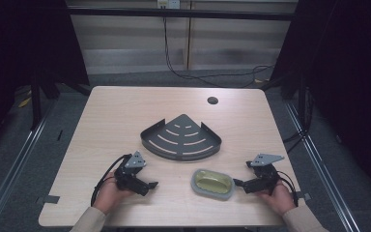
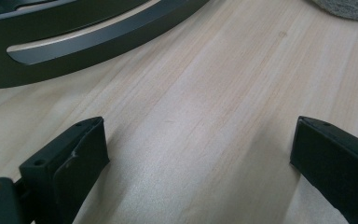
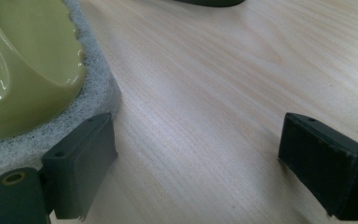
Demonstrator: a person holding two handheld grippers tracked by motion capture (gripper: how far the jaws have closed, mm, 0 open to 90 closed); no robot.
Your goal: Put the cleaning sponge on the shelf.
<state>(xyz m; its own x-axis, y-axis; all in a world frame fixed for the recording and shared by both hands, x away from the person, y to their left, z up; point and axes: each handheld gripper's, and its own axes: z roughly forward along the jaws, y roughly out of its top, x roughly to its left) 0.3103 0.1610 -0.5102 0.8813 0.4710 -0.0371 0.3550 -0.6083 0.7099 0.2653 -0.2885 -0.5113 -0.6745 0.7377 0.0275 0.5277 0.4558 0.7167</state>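
Note:
A dark grey fan-shaped rack [image 1: 182, 137] with slots lies at the middle of the wooden table [image 1: 125, 106]. In front of it, to the right, a yellow-green soap bar [image 1: 214, 181] rests on a grey-white pad [image 1: 200, 190]. My left gripper [image 1: 150, 185] lies low at the front left, open, jaws over bare wood [image 2: 200, 140], with the rack's edge [image 2: 98, 44] ahead. My right gripper [image 1: 236, 183] is at the front right, open, with nothing between its jaws [image 3: 198, 149]. Its left jaw sits right beside the pad [image 3: 93, 98] and soap [image 3: 23, 70].
A round cable hole [image 1: 212, 100] is near the table's far edge. Black cables [image 1: 212, 75] run across the floor behind. Dark frames and rails [image 1: 34, 101] flank the table. Each gripper is held by a hand [image 1: 108, 195] coming in from the front edge.

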